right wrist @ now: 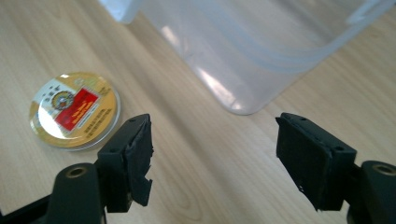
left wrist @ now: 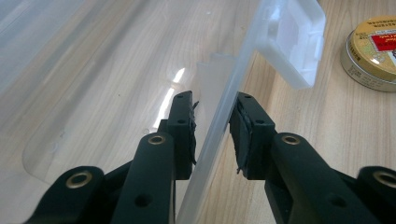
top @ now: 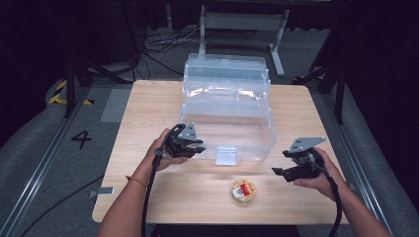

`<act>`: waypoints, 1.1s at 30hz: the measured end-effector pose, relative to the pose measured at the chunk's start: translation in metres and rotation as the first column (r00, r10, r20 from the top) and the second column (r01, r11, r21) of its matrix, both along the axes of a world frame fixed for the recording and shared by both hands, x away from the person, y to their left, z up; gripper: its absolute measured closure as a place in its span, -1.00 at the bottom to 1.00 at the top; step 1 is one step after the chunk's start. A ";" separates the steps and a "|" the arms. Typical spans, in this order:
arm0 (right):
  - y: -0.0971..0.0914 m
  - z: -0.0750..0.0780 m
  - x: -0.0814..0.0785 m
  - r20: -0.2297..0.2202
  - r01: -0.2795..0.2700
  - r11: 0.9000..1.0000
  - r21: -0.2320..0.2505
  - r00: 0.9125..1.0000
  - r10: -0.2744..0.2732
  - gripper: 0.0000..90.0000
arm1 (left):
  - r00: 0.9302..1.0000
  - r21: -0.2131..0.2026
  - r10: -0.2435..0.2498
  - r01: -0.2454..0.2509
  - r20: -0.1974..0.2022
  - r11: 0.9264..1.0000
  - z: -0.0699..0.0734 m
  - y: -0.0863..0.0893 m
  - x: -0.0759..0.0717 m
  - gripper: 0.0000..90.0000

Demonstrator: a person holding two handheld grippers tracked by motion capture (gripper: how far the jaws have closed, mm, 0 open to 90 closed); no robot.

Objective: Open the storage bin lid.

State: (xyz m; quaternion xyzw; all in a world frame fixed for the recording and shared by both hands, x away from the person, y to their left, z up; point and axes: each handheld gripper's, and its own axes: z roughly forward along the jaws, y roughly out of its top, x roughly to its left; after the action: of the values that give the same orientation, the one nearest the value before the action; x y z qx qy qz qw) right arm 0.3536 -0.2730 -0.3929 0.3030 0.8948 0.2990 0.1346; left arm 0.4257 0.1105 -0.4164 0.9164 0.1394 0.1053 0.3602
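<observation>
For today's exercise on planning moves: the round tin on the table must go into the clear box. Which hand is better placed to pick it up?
The right. The right gripper is open and empty, near the tin. The left gripper straddles the front wall of the clear box, steadying it.

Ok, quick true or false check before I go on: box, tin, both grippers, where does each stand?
1. The clear plastic box stands open. True.
2. The left gripper straddles the box's front wall. True.
3. The round tin lies inside the box. False: it lies on the table, in front of the box.
4. The right gripper holds the tin. False: its fingers are open, nothing between them.
</observation>
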 end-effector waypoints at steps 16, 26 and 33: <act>0.053 -0.030 -0.017 -0.124 -0.154 0.987 -0.042 0.981 0.148 -0.44 | 1.000 0.000 0.000 0.000 0.007 1.000 0.000 0.000 0.000 0.57; 0.088 -0.044 -0.017 -0.208 -0.254 0.963 -0.091 0.951 0.231 -0.53 | 1.000 0.005 0.017 -0.017 0.020 1.000 -0.001 -0.002 -0.003 0.52; 0.105 -0.052 -0.013 -0.253 -0.288 0.949 -0.131 0.935 0.249 -0.61 | 0.998 0.031 -0.003 0.001 0.065 1.000 0.006 -0.015 -0.012 0.28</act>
State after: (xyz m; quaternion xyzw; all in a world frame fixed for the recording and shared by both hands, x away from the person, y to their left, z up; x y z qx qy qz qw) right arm 0.3403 -0.1677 -0.4448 0.1983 0.9592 0.2012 0.0112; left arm 0.4138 0.0957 -0.4104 0.9180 0.1252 0.1368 0.3505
